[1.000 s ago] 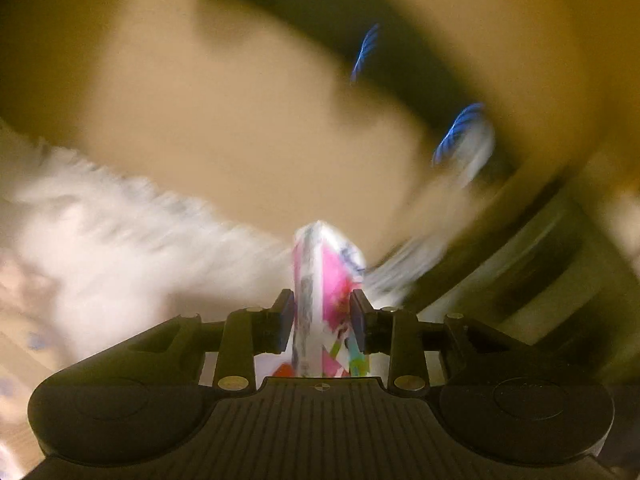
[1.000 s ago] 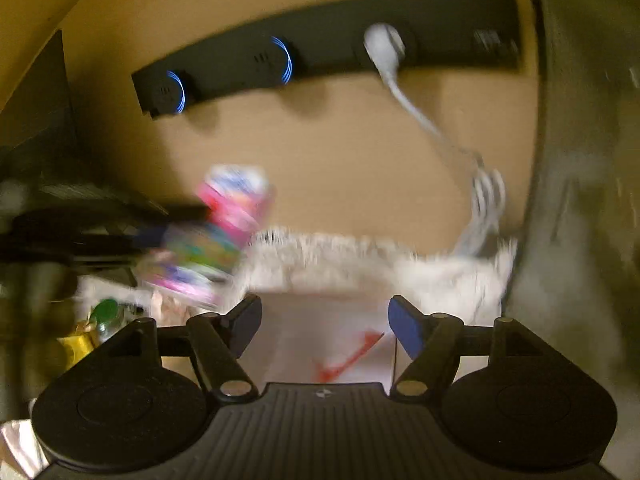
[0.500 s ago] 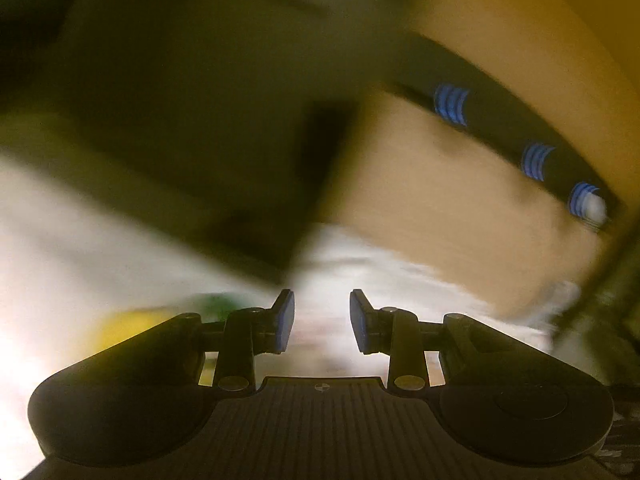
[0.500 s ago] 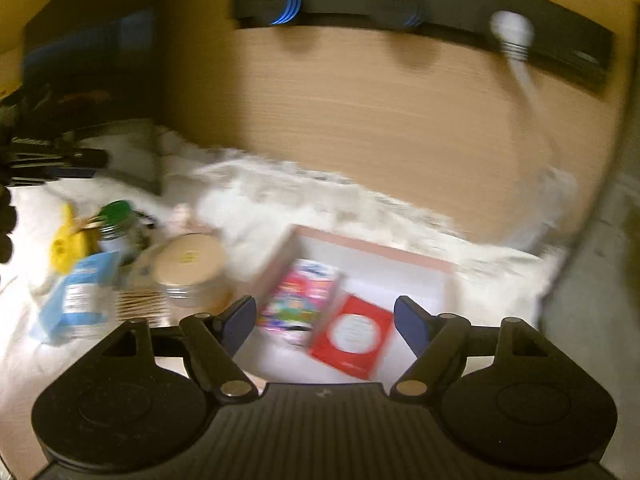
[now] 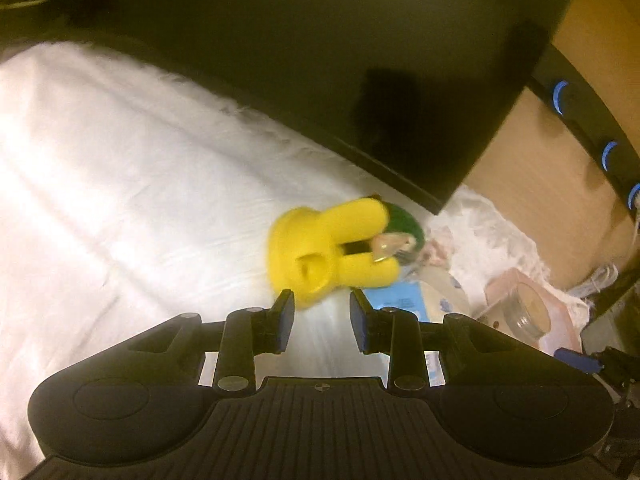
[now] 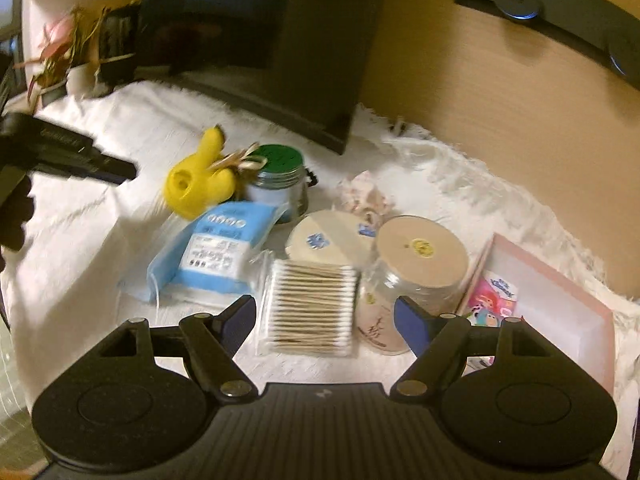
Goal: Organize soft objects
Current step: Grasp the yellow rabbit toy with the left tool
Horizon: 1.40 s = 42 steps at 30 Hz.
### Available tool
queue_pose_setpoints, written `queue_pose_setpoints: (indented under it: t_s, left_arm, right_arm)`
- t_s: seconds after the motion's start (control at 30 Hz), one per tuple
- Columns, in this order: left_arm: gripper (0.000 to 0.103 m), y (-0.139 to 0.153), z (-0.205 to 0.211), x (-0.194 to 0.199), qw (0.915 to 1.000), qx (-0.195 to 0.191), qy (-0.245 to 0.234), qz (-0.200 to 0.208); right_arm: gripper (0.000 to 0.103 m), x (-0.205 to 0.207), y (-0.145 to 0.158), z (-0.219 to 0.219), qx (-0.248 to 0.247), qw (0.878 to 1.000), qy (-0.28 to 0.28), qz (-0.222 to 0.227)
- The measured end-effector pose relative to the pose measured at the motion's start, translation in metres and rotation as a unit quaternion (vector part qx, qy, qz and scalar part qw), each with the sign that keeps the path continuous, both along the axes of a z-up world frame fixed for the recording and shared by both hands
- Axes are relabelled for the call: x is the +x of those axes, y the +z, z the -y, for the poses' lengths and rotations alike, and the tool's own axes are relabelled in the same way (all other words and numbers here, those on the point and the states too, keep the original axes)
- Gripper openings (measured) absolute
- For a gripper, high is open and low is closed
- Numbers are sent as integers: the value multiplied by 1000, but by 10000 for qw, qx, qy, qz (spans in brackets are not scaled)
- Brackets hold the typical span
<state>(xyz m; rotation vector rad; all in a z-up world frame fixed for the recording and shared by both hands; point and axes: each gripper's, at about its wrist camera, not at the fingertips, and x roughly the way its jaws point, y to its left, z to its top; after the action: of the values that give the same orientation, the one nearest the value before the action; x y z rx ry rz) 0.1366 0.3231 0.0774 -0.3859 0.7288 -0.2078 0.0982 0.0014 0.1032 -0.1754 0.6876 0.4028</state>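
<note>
1. Left gripper (image 5: 322,316), low in the centre of the left wrist view, has its blue pads a narrow gap apart with nothing between them; only white cloth (image 5: 120,184) shows through the gap
2. Just above those fingertips lies a yellow soft toy (image 5: 320,248), its two long ears reaching toward the right of the frame, apart from the pads
3. Right gripper (image 6: 324,320), at the bottom of the right wrist view, is spread wide and grips nothing
4. Between and beyond its fingers sits a clear pack of cotton swabs (image 6: 310,306), flat on the cloth
5. A blue-and-white soft pack (image 6: 218,250) lies left of the swabs, its upper end just beside the yellow toy
6. A green-lidded jar (image 6: 278,178) stands at upper centre, touching the toy's ears in this view
7. Two round tan-lidded containers (image 6: 420,250) stand right of the swabs
8. A pink-rimmed tray (image 6: 560,280) at the right edge holds a colourful tissue packet (image 6: 494,300)
9. A dark screen (image 6: 260,40) fills the top centre, with a potted plant (image 6: 60,52) at upper left
</note>
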Motion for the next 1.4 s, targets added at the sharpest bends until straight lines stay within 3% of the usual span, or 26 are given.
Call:
queue_pose_setpoints:
  t_s: [0.1, 0.17, 0.2, 0.23, 0.3, 0.37, 0.5, 0.57, 0.67, 0.9, 0.93, 1.03, 1.1, 1.23, 1.4]
  left_arm:
    - [33, 10, 7, 9, 9990, 321, -124, 301]
    - [33, 21, 21, 18, 9921, 920, -533, 663]
    - [34, 24, 30, 22, 9848, 1310, -804, 812]
    - [35, 27, 44, 30, 9707, 1890, -1128, 965]
    - [35, 28, 57, 43, 9480, 2578, -1519, 1086]
    - [36, 25, 62, 64, 9384, 2723, -1954, 842]
    - [38, 12, 63, 89, 9318, 2706, -2363, 527]
    - [40, 9, 63, 96, 9364, 2549, -2353, 525]
    - [52, 3, 61, 103, 9425, 2344, -2344, 417]
    - [53, -10, 66, 107, 9383, 2409, -2466, 284]
    - [51, -11, 66, 109, 9412, 2340, -2426, 219]
    - [48, -15, 56, 116, 9634, 1808, -1975, -116]
    - [44, -18, 46, 117, 9730, 1455, -1784, -189]
    - [35, -17, 30, 102, 9832, 1261, -1310, 155]
    - [31, 1, 5, 67, 9915, 901, -789, 511]
  right_arm:
    - [77, -7, -3, -1, -41, 10000, -8, 16]
    - [77, -10, -3, 1, -18, 10000, -54, 12]
    - [77, -10, -4, 4, -5, 10000, -74, -1]
    - [77, -12, -4, 5, -5, 10000, -99, 3]
    - [77, -14, -4, 8, -8, 9998, -197, 35]
    - [77, -16, -4, 13, 30, 9996, -281, 8]
    - [77, -19, -7, 23, 53, 9990, -452, -42]
    - [77, -19, -8, 27, 84, 9985, -542, -82]
    - [77, -20, -11, 31, 118, 9979, -615, -157]
    - [77, -21, -13, 20, -58, 9987, -479, -138]
    - [77, -21, -13, 18, -76, 9988, -460, -128]
    - [77, -19, -12, 13, -100, 9990, -423, -83]
    - [77, -19, -10, 10, -117, 9991, -404, -12]
    - [77, -18, -2, 4, -234, 9984, -380, 359]
    - [77, 8, 18, -16, -150, 9976, -133, 666]
